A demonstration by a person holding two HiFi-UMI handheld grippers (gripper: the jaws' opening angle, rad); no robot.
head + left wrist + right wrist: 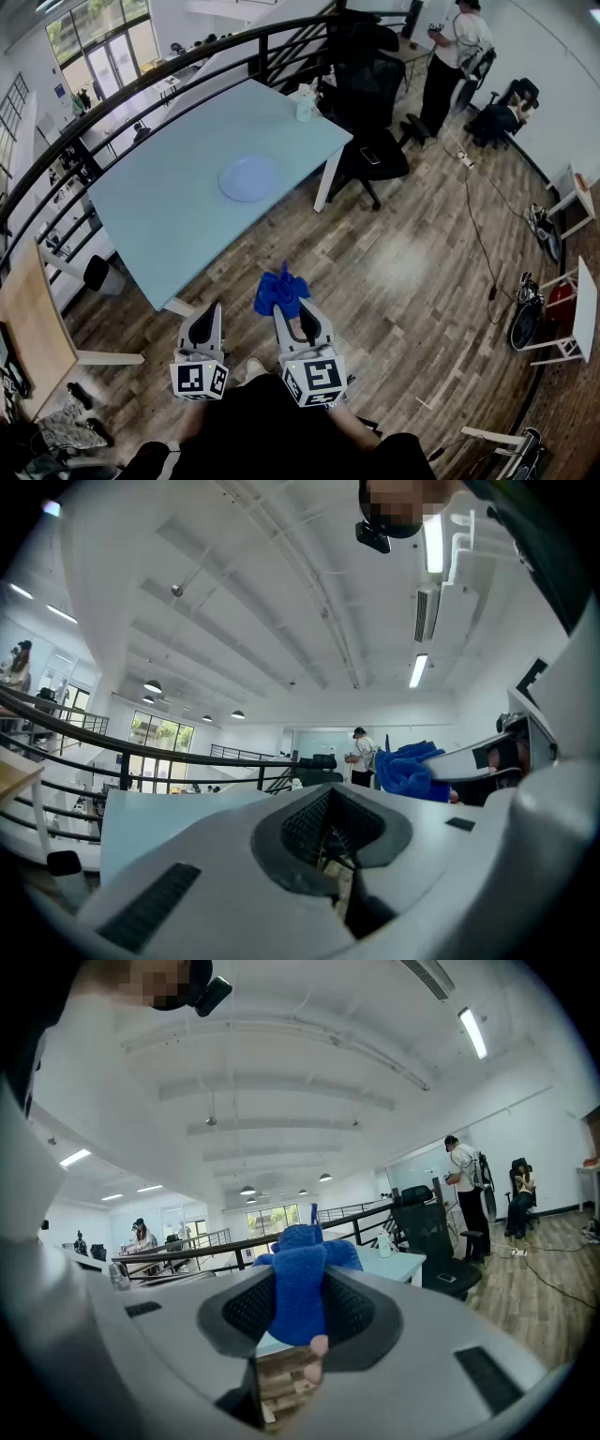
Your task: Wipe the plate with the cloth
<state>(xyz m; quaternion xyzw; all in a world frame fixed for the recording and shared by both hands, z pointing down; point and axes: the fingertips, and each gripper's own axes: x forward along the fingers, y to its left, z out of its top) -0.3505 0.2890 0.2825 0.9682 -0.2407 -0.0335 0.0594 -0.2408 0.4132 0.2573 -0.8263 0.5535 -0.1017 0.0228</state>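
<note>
right gripper [298, 317]: jaws clamped on the blue cloth [298, 1288]. It is pinched mid-bunch so a wad pokes out past the tips, probably so the wiping face leads.
left gripper [203, 317]: jaws together with nothing between them. It is held low just beside the right one, and I'd guess it's free to steady the plate.
plate [248, 178]: round, pale blue, shallow, smooth-looking. It lies flat near the middle of the table [150, 220], well apart from both grippers.
table: light blue matte top, white legs. Nothing lies near the plate, so access looks easy from the near edge.
cloth: terry-like pile, soft, crumpled, no stiffness. It should conform to the plate's curve.
floor [412, 281]: wood planks under both grippers, so the person stands off the table.
step: approach. The wipe is not yet begun, with 0 contact between cloth and plate.
</note>
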